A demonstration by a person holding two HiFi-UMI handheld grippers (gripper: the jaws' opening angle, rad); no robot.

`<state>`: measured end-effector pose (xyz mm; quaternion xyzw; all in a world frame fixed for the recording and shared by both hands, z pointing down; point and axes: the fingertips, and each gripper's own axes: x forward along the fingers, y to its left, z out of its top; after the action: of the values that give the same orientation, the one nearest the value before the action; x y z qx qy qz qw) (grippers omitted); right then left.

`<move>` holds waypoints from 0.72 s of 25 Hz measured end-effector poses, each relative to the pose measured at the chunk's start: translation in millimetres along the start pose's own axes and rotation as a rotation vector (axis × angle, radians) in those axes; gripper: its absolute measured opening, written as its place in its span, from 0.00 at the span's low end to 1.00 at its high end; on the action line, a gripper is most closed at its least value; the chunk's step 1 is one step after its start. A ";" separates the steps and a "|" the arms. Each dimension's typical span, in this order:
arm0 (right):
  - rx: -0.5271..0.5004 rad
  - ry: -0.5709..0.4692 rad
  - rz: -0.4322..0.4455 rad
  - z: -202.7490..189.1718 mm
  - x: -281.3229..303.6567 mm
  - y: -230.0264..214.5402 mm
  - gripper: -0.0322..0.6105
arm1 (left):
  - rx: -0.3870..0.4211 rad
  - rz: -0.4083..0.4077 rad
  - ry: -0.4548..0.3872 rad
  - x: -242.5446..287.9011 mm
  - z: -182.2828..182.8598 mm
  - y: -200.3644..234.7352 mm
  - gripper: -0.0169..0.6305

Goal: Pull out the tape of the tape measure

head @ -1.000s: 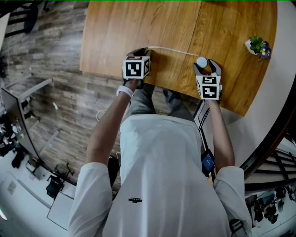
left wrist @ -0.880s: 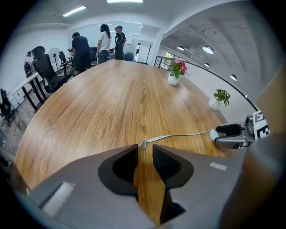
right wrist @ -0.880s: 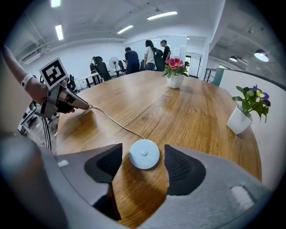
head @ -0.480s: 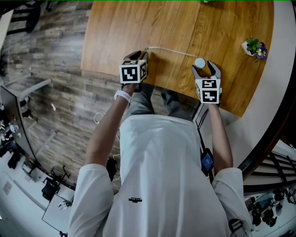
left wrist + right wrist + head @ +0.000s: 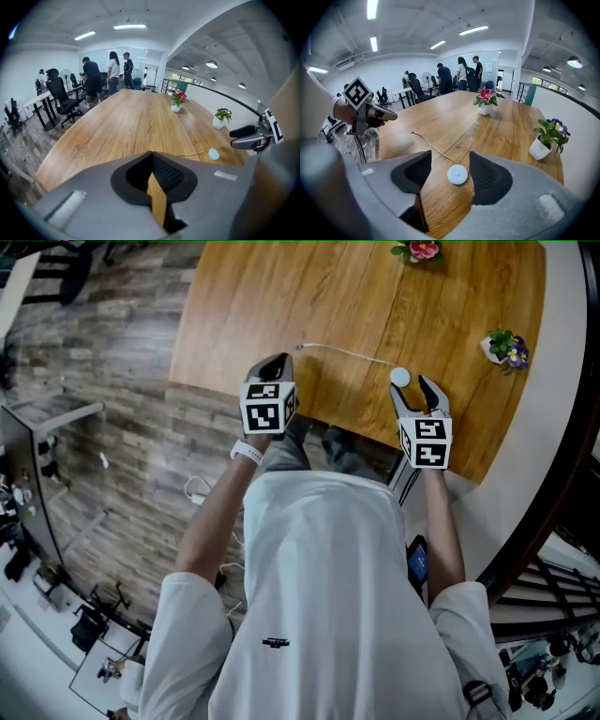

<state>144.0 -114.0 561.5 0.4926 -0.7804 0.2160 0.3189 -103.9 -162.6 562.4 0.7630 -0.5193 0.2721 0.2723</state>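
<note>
Leftmost, the left gripper (image 5: 277, 362) is held over the near edge of the wooden surface (image 5: 234, 306). Its jaws are clenched together, and nothing is caught between them. Near its tip the free end of the thin white tape (image 5: 347, 353) is seen lying on the wood, ungripped. The tape is drawn out in a gentle curve to the round white tape measure (image 5: 400, 377), which rests flat on the surface. The right gripper (image 5: 411, 390) is placed just behind it. Its jaws are spread wide and are closing, with the tape measure between their tips but untouched. Further right, two potted plants (image 5: 502, 345) are set.
</note>
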 end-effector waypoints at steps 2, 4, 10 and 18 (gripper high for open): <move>0.002 -0.023 0.005 9.4 -10.4 0.6 0.43 | 0.000 0.000 -0.021 -8.6 5.9 -2.2 0.05; 0.007 -0.050 0.005 19.0 -21.0 0.6 0.40 | -0.006 -0.001 -0.039 -16.3 10.6 -4.0 0.05; 0.030 -0.149 -0.017 50.6 -50.0 -2.9 0.27 | -0.035 0.003 -0.086 -38.9 26.3 -6.9 0.05; 0.059 -0.234 -0.020 82.1 -89.5 -2.4 0.25 | -0.105 -0.031 -0.200 -90.4 56.9 -10.4 0.05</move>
<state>150.6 -112.0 440.3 0.5316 -0.8005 0.1768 0.2130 -114.9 -140.8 457.9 0.7789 -0.5458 0.1628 0.2626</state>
